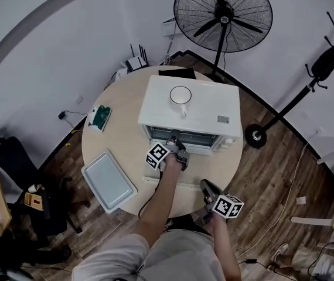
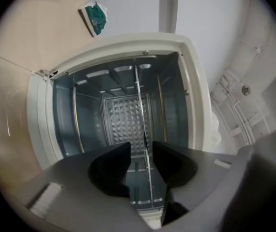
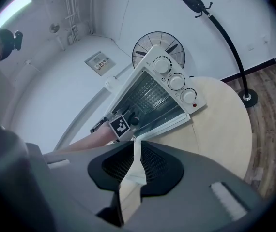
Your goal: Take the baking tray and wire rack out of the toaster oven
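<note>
The white toaster oven (image 1: 190, 107) stands on the round table (image 1: 120, 133) with its door (image 3: 169, 122) dropped open. My left gripper (image 1: 176, 142) reaches level into the oven mouth, rolled on its side. In the left gripper view the wire rack (image 2: 140, 105) shows edge-on as a thin line running between the jaws of the left gripper (image 2: 141, 149); they stand apart on either side of it, open. The grey baking tray (image 1: 108, 180) lies on the table, left of the oven. My right gripper (image 1: 207, 187) hangs near the table's front edge, shut and empty (image 3: 134, 141).
A white mug (image 1: 180, 95) sits on top of the oven. A green-and-white packet (image 1: 99, 117) lies at the table's left edge. Behind the table stand a floor fan (image 1: 222, 16) and a coat stand (image 1: 307, 92); a black chair (image 1: 14, 157) is at the left.
</note>
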{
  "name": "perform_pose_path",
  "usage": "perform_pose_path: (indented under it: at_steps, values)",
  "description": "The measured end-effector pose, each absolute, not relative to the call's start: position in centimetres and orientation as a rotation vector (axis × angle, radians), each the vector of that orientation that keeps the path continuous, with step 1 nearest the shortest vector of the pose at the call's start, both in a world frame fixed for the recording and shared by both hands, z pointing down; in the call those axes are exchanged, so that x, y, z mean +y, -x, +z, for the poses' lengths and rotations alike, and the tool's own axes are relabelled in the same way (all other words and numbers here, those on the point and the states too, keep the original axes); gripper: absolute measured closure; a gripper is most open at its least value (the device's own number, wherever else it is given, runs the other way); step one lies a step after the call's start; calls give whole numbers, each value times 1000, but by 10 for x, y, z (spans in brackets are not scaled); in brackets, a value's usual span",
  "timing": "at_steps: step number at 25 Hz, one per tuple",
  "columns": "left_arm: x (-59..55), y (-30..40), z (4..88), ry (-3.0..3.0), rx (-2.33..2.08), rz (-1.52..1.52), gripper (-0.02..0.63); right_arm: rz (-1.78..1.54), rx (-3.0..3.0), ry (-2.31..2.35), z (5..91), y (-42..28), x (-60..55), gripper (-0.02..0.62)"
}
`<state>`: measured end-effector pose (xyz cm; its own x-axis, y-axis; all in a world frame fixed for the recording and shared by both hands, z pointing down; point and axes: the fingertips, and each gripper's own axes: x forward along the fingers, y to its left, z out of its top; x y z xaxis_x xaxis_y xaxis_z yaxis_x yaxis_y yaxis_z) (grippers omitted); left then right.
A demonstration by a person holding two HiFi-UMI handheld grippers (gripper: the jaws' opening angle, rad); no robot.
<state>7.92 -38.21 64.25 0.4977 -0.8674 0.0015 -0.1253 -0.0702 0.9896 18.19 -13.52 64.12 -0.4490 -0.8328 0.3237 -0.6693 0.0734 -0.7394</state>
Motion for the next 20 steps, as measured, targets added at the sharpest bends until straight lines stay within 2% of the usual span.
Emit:
perform_pose_path:
  at_steps: [4,9,14,20]
  values:
    - [-399,-87,641,-1514,-890,-827,418,-1317,2145,1556,644,-200,-134,554]
    - [-415,-93,636,-1506,-913,-865,463,-1298,2119,1585,643,-219,-140,554]
    - [-422,-88,641,-1491,-949,-876,498,-1296,2132,1570,642,-220,-150,554]
    - [-426,-89,639,-1487,-918,-893,509,-1315,2158,1546,644,-213,-157,554]
